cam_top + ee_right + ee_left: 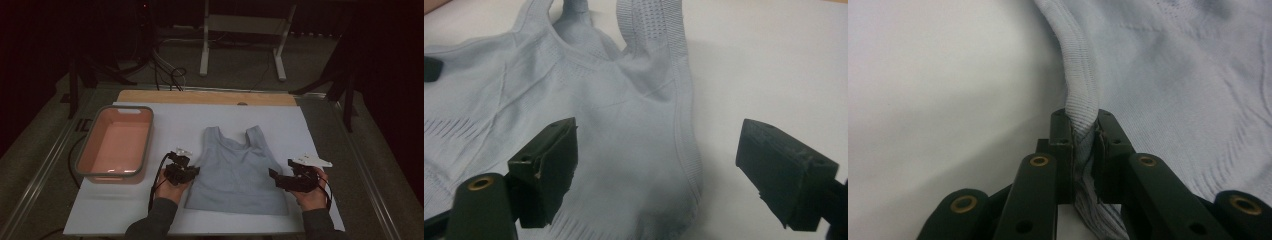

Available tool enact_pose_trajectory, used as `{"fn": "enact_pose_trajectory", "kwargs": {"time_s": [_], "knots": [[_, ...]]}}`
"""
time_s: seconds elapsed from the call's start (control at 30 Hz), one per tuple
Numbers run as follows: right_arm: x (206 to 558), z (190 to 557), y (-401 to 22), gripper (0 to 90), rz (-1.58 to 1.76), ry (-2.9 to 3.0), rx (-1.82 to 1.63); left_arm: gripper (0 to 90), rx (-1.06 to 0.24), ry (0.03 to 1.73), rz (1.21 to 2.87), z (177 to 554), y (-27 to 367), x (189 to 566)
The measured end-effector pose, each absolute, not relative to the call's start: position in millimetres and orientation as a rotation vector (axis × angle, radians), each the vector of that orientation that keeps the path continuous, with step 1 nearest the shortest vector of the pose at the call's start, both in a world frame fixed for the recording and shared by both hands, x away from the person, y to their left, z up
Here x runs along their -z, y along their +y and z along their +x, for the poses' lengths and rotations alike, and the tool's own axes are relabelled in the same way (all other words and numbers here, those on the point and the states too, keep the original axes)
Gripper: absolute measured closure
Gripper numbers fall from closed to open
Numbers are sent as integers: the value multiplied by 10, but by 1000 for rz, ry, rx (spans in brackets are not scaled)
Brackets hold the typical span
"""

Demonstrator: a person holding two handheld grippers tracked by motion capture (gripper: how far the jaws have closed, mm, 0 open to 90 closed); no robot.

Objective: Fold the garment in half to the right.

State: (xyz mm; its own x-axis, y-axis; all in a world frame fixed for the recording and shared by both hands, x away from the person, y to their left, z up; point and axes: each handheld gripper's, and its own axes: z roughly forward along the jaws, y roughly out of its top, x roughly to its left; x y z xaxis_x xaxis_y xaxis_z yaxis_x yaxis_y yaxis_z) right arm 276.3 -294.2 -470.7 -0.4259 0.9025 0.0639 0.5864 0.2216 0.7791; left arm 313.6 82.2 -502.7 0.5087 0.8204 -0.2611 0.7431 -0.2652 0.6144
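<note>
A pale blue-grey sleeveless top [236, 172] lies flat on the white sheet that covers the bench [310, 130], its two shoulder straps pointing away from the person and its hem toward them. The left claw [190, 171] sits at the garment's left edge, level with its lower half, and in the left gripper view its two black jaws are pressed together on the ribbed side seam [1082, 102], pinching a fold of that fabric which bunches up between the pads and runs down between them. The right claw [276, 178] rests at the opposite, right edge of the top, at much the same height; in the right gripper view its jaws stand spread wide, one over the cloth and the other over the bare white sheet, with the right side seam [686, 145] of the garment lying between them and not touched by either pad. Both hands come in from the near edge of the bench, dark sleeves showing at the wrists, and a cable trails from each gripper. To the left of the top, well apart from it, stands a pink basin [85, 150] with a grey rim, nothing visible inside. A strip of bare wood [200, 97] shows along the bench's far edge, beyond the white sheet.
</note>
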Motion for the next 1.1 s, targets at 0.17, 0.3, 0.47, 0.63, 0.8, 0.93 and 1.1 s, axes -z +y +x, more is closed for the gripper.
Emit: {"fn": "enact_pose_trajectory", "kwargs": {"time_s": [0.17, 0.3, 0.47, 0.63, 0.8, 0.93, 1.1], "knots": [[4712, 2762, -2956, 173, 1385, 2095, -1056, 818, -151, 1272, 2037, 3080, 924, 4988], [4716, 2761, -2951, 173, 1387, 2098, -1049, 818, -158, 1295, 2019, 3054, 1050, 4979], [4748, 2789, -2928, 212, 1404, 2112, -1011, 817, -151, 1306, 2009, 3061, 1123, 4988], [4802, 2831, -2926, 334, 1439, 2121, -988, 816, -157, 1306, 2012, 3076, 1096, 4979], [4790, 2835, -2903, 368, 1429, 2119, -985, 816, -168, 1288, 2006, 3074, 1064, 4899], [4773, 2829, -2887, 352, 1417, 2121, -989, 816, -179, 1253, 1995, 3056, 1043, 4781], [4768, 2830, -2867, 332, 1408, 2125, -984, 817, -203, 1203, 1990, 3023, 988, 4625]]}}
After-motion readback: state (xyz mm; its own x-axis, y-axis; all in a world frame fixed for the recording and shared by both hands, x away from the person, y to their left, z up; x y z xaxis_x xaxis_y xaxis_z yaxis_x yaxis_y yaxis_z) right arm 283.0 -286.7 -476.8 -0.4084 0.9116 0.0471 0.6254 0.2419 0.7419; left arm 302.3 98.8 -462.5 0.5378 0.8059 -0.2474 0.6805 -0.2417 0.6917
